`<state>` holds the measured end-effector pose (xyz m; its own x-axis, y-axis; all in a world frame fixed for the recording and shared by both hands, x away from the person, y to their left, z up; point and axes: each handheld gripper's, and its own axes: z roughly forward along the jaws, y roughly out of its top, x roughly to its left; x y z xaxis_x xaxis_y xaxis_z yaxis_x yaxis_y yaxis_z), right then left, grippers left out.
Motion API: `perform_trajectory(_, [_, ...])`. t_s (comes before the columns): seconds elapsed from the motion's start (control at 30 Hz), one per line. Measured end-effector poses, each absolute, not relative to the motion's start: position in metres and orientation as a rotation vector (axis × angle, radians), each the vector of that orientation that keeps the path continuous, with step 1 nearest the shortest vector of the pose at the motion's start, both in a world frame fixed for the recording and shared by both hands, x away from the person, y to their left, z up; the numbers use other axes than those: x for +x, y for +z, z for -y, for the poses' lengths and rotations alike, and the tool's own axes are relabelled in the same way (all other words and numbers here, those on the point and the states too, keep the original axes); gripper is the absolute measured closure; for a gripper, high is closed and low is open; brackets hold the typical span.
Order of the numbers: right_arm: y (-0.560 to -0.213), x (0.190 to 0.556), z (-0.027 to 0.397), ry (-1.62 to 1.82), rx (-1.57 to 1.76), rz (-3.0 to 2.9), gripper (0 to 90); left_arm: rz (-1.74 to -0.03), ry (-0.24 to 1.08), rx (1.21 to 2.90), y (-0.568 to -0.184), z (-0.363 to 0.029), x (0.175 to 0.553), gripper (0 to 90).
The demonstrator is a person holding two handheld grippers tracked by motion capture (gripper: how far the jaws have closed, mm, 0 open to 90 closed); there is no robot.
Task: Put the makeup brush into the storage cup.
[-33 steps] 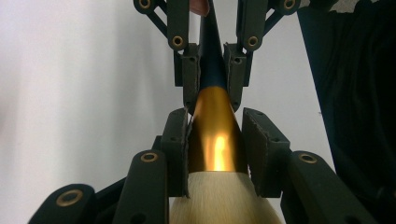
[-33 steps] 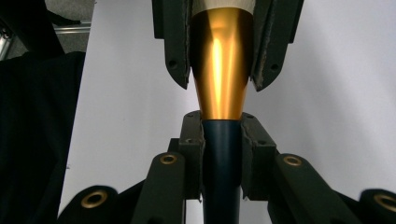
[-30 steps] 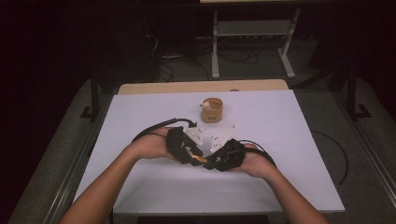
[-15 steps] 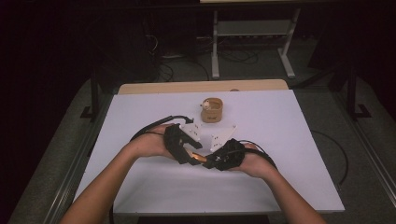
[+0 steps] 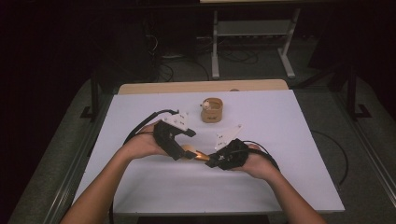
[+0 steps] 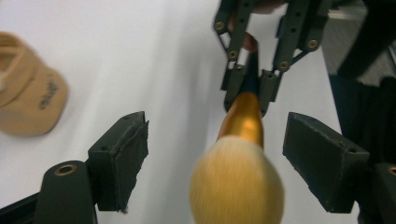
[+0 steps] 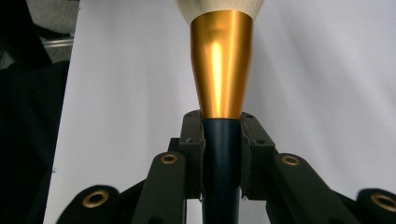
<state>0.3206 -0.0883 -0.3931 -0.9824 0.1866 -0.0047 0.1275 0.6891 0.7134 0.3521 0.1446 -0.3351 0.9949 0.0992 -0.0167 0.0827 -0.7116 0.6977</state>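
Brush (image 6: pixel 238 182): soft pale bristles, glossy gold metal ferrule (image 7: pixel 221 65). Matt white table (image 5: pixel 289 140).

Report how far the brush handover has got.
Done: the right tool clamps the makeup brush by its dark handle. In hand: the left tool has just been opening, its pads clear of the bristles. Left: whatever follows near the tan cup, untouched.
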Motion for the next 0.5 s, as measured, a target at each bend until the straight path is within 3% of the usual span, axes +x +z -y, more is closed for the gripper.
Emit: perform_trajectory(0.5, [-0.388, 0.318, 0.113, 1.28, 0.444, -2.719, 73.5, -0.357, 0.139, 2.182, -0.34, -0.18, 0.347, 20.4])
